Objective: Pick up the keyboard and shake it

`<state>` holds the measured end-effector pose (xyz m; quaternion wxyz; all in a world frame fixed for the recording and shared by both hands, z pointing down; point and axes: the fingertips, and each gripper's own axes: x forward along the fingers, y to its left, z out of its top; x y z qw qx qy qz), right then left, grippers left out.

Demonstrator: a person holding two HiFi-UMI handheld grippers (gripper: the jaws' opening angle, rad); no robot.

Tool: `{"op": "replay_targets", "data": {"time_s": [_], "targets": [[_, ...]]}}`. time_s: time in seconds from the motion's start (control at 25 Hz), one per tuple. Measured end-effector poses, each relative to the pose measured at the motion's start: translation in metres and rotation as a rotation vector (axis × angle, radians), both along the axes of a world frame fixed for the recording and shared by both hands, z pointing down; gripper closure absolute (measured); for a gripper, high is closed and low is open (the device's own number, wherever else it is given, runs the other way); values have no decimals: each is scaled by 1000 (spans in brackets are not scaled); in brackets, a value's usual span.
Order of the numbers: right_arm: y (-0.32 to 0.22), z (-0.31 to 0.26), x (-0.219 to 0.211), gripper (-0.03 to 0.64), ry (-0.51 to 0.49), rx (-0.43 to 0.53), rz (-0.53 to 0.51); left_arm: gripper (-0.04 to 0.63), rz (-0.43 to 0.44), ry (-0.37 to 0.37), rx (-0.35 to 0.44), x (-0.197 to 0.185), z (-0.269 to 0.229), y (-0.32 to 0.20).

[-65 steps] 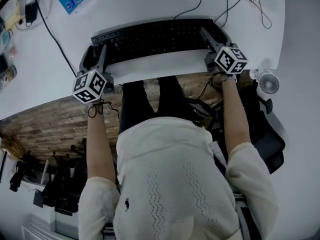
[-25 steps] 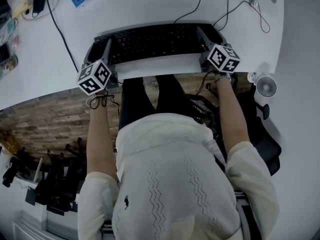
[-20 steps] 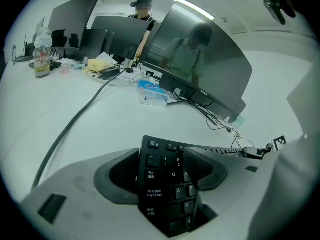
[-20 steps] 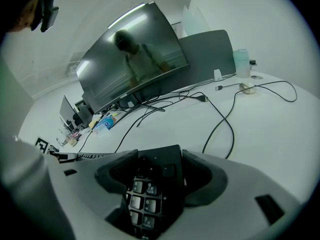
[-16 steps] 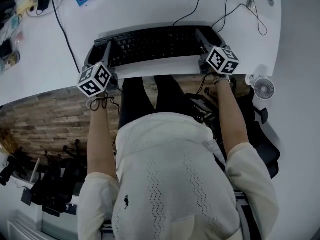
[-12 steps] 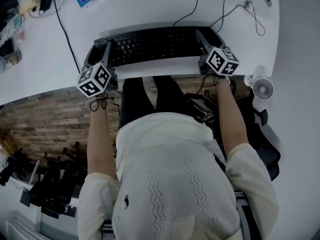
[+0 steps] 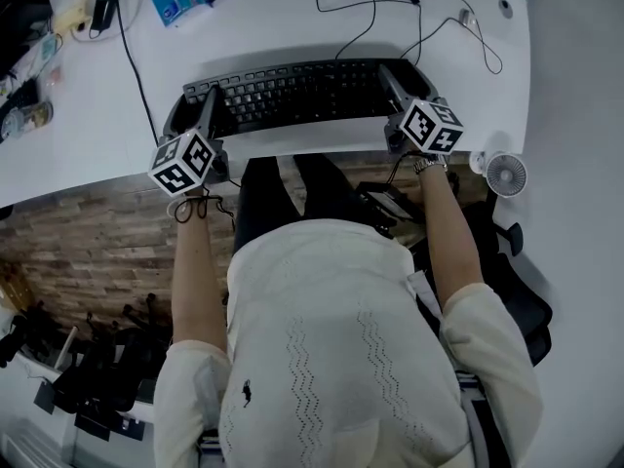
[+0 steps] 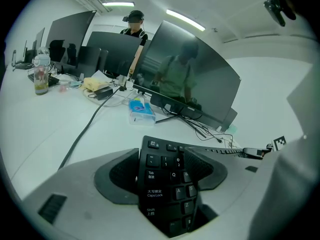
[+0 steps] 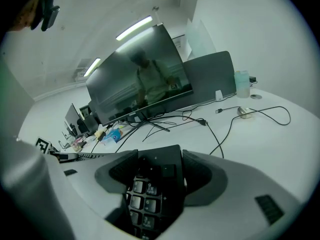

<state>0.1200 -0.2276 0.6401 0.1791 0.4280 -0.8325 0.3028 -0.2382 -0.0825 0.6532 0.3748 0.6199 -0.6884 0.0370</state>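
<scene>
The black keyboard (image 7: 302, 91), at the 6 o'clock edge of the white desk (image 7: 292, 8), is pinched at 9 o'clock by the left gripper (image 7: 203, 115) and at 3 o'clock by the right gripper (image 7: 398, 86), so hard shaking could work either narrow end-grip loose and drop it.

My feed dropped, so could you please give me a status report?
Left hand-held gripper shut on keyboard, left end. Right hand-held gripper shut on right end. Cables lie beyond.
</scene>
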Motion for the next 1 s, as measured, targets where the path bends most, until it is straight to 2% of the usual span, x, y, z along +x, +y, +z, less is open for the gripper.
{"op": "replay_targets", "data": {"time_s": [1.0], "targets": [[-8,-101,21,353,-58,195,-1,328,0,-57,180,20,-96,-11]]}}
